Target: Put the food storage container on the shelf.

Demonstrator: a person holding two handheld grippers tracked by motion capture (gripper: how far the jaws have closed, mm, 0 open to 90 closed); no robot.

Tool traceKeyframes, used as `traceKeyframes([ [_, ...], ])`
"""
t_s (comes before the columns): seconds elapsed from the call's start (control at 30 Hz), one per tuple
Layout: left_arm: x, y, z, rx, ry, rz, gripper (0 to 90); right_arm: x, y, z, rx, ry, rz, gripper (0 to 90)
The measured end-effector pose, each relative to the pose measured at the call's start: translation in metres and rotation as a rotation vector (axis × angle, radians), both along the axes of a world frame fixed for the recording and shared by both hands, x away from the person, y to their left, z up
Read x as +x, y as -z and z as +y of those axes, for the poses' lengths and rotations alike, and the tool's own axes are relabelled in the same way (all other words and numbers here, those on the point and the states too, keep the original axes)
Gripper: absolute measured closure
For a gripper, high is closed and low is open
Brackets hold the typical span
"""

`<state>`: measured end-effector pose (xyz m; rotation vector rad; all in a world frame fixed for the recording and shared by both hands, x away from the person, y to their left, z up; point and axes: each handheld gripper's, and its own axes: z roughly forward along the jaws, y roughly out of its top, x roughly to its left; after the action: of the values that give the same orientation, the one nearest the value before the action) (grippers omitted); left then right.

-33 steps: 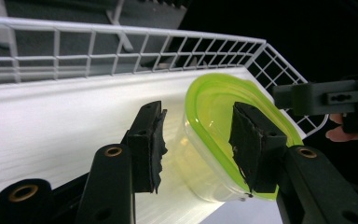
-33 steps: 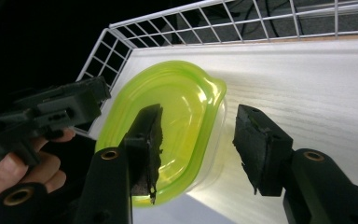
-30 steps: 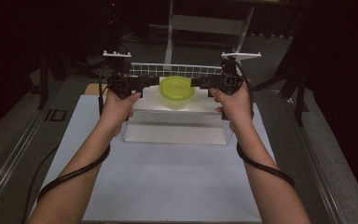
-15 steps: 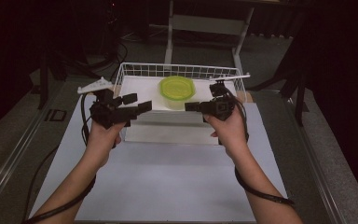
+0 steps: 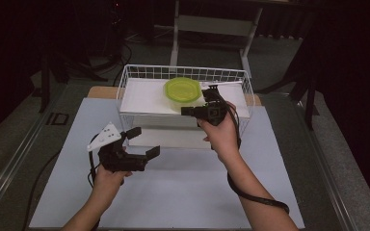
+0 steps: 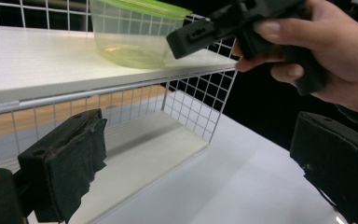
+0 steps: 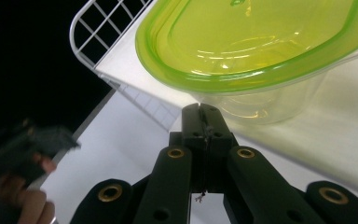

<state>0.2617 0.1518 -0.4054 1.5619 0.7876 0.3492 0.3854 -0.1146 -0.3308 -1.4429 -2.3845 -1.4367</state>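
A clear tub with a green lid (image 5: 183,90) stands on the white shelf inside a white wire basket (image 5: 139,72). My left gripper (image 5: 144,143) hangs low over the white table, in front of the basket's left half. Its jaws have just been opening and stand wide open with nothing between them (image 6: 200,163). My right gripper (image 5: 185,111) is at the basket's front, just below the tub. Its jaws have just closed and stand shut and empty, the tips (image 7: 204,114) pointing at the tub (image 7: 261,42) from close by. The left gripper view shows the tub (image 6: 130,32) behind the wires.
The basket sits at the back of a white table top (image 5: 183,192), which has dark floor around it. A metal stand (image 5: 212,24) is behind the table. Cables trail from both grippers along the forearms.
The left hand has come away from the basket, moving toward me and down over the table, and its jaws have opened. The right hand has sunk a little toward the tub, and its jaws have shut.
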Motion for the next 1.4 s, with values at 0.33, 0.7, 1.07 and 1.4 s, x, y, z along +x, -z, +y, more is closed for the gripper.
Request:
traceKeyframes([
  [0.33, -0.022, 0.023, -0.008, 0.056, 0.033, -0.003, 4.0, 0.01, 0.001, 0.005, 0.012, 0.022, 0.002, 89.6],
  [0.7, -0.023, 0.029, -0.012, 0.04, 0.048, -0.002, 4.0, 0.005, 0.003, 0.01, 0.027, 0.009, -0.007, 84.4],
  [1.07, -0.031, 0.022, -0.011, 0.061, 0.079, -0.026, 4.1, -0.043, 0.003, -0.004, 0.061, -0.088, -0.144, 51.9],
  [1.4, -0.036, 0.021, -0.013, 0.099, 0.12, -0.029, 4.1, -0.067, 0.02, -0.024, 0.053, -0.091, -0.298, 16.8],
])
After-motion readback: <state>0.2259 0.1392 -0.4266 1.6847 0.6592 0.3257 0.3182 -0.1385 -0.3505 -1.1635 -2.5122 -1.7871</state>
